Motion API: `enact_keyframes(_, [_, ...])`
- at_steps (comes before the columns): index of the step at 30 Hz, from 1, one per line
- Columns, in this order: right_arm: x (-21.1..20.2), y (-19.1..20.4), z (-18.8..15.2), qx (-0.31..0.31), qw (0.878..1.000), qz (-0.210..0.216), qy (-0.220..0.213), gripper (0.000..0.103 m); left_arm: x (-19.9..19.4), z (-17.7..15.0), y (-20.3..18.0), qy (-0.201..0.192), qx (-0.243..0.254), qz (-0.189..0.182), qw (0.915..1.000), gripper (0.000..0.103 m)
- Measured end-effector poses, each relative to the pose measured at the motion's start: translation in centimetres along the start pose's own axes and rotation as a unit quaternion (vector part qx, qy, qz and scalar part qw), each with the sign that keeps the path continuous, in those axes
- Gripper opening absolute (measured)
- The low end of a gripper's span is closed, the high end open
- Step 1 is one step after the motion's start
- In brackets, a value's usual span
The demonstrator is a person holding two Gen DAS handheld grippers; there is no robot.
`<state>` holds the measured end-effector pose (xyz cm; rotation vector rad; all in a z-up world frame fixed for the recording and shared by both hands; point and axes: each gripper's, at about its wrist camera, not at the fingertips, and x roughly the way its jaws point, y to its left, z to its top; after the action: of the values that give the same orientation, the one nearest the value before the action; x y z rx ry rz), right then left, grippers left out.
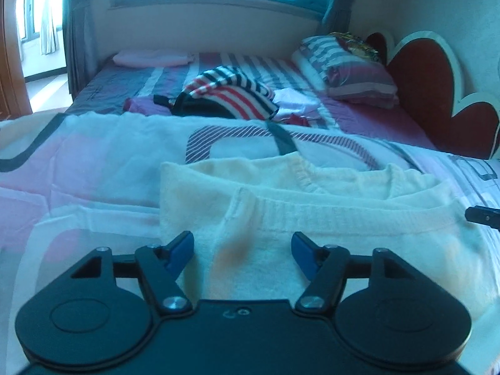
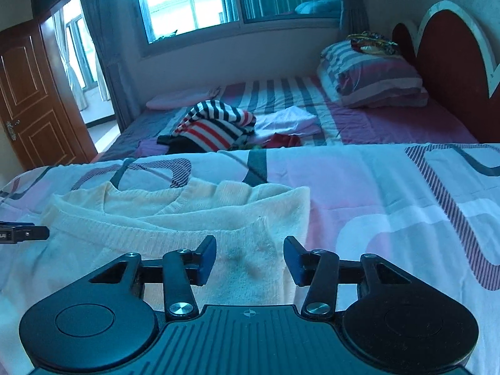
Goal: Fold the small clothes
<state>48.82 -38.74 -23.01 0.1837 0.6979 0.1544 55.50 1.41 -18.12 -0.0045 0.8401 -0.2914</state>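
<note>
A: Down at the left gripper (image 1: 242, 251) first — jaws apart, nothing pinched, blue pads (image 1: 181, 251) spread over cream knit. Brownish smudge on the fabric right in the gap.

B: Same on the right gripper (image 2: 250, 259) — gaping, empty, hanging above the opposite end of that cream sweater (image 2: 175, 218). Darker smudge between those pads (image 2: 207, 257) as well.

A: Lying across both views, then: long axis running side to side, left gripper over the left end, right gripper over the right end. Neither nearer, by the look of it. Tip of the other tool just poking in at each frame's edge.

B: Already folded over once, seemingly — ribbed band (image 1: 343, 209) crossing in front, neckline (image 1: 300, 175) further back, outer edges straight. Soft, fuzzy, thick enough to hold a crease.

A: Resting flat on the pink and white quilt (image 1: 93, 162), so probably a paired pinch at the two near corners, then a lift away toward the collar.

B: Beyond that, striped pile (image 2: 215, 125) waiting mid-bed. Further still, a striped pillow (image 2: 372, 75) against the red headboard (image 2: 453, 72).
</note>
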Motion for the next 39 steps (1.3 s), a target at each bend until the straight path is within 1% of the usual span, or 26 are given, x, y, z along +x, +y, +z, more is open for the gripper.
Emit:
enact_keyframes(3, [0.9, -0.2, 0.2, -0.003, 1.0, 0.001, 0.003, 0.048, 0.6, 0.1, 0.2, 0.005, 0.002, -0.004, 1.0, 0.064])
enact_keyframes(4, [1.3, -0.3, 0.3, -0.004, 1.0, 0.005, 0.009, 0.045, 0.7, 0.1, 0.2, 0.009, 0.003, -0.006, 0.9999, 0.064])
enact_keyframes(5, [1.7, -0.3, 0.1, -0.008, 1.0, 0.007, 0.018, 0.037, 0.8, 0.1, 0.2, 0.01, 0.006, -0.006, 0.9999, 0.063])
enact_keyframes(6, [2.1, -0.3, 0.0, -0.011, 0.999, 0.009, 0.028, 0.022, 0.8, 0.0, 0.2, 0.01, 0.011, -0.007, 0.9999, 0.058])
enact_keyframes(7, [2.4, -0.3, -0.1, -0.014, 0.999, 0.005, 0.035, 0.014, 0.8, 0.0, 0.1, 0.008, 0.015, -0.008, 0.9998, 0.047])
enact_keyframes(8, [2.5, -0.4, -0.2, -0.013, 0.999, 0.004, 0.033, 0.011, 0.7, 0.0, 0.2, 0.003, 0.017, -0.013, 0.9998, 0.036])
enact_keyframes(9, [2.3, -0.5, -0.3, -0.011, 0.999, 0.006, 0.029, 0.006, 0.5, 0.1, 0.2, 0.002, 0.015, -0.019, 0.9997, 0.017])
enact_keyframes(10, [2.1, -0.4, -0.4, -0.013, 1.0, 0.005, 0.025, 0.005, 0.2, 0.2, 0.3, -0.001, 0.011, -0.024, 0.9997, 0.009])
enact_keyframes(12, [1.4, -0.1, -0.3, -0.022, 1.0, 0.003, 0.012, 0.004, -0.4, 0.2, 0.1, -0.013, 0.013, -0.029, 0.9994, 0.005])
enact_keyframes(15, [-0.2, 0.6, 0.4, -0.031, 0.999, -0.009, -0.03, 0.002, -2.2, 0.4, -0.4, -0.055, 0.008, -0.034, 0.9979, 0.005])
enact_keyframes(17, [-0.9, 0.9, 1.3, -0.032, 0.998, -0.014, -0.055, 0.002, -3.0, 1.2, -0.6, -0.078, 0.003, -0.034, 0.9964, 0.004])
enact_keyframes(19, [-1.1, 1.2, 2.3, -0.035, 0.997, -0.024, -0.069, 0.002, -3.3, 2.1, -0.8, -0.09, 0.0, -0.03, 0.9955, 0.005])
enact_keyframes(22, [-0.7, 1.1, 3.7, -0.031, 0.996, -0.037, -0.077, 0.002, -3.0, 3.6, -1.0, -0.102, -0.009, -0.021, 0.9946, 0.005])
enact_keyframes(25, [0.6, 1.1, 4.6, -0.031, 0.996, -0.045, -0.071, 0.002, -1.7, 4.2, -1.3, -0.098, -0.006, -0.005, 0.9952, 0.005])
enact_keyframes(28, [2.1, 1.4, 4.8, -0.035, 0.996, -0.053, -0.06, 0.002, -0.3, 3.9, -1.5, -0.086, -0.007, 0.008, 0.9963, 0.005])
enact_keyframes(32, [4.0, 1.4, 4.4, -0.041, 0.997, -0.061, -0.039, 0.002, 1.6, 3.6, -1.0, -0.057, -0.012, 0.018, 0.9981, 0.005])
enact_keyframes(34, [5.1, 1.1, 4.0, -0.047, 0.996, -0.068, -0.025, 0.003, 2.4, 3.3, -0.7, -0.046, -0.015, 0.029, 0.9984, 0.006])
enact_keyframes(35, [5.6, 1.0, 3.6, -0.05, 0.996, -0.07, -0.017, 0.003, 2.8, 3.1, -0.6, -0.043, -0.017, 0.04, 0.9981, 0.006])
enact_keyframes(36, [6.1, 0.9, 3.4, -0.053, 0.996, -0.074, -0.01, 0.003, 3.1, 2.9, -0.4, -0.044, -0.02, 0.053, 0.9974, 0.009])
enact_keyframes(37, [6.5, 0.8, 3.0, -0.061, 0.994, -0.086, -0.005, 0.003, 3.3, 2.8, -0.1, -0.044, -0.026, 0.063, 0.9967, 0.02])
enact_keyframes(38, [7.0, 0.8, 2.7, -0.071, 0.993, -0.098, -0.002, 0.003, 3.5, 2.6, 0.2, -0.044, -0.033, 0.071, 0.996, 0.025])
enact_keyframes(39, [7.2, 0.8, 2.5, -0.079, 0.991, -0.106, 0.001, 0.003, 3.4, 2.5, 0.5, -0.046, -0.038, 0.072, 0.9956, 0.026])
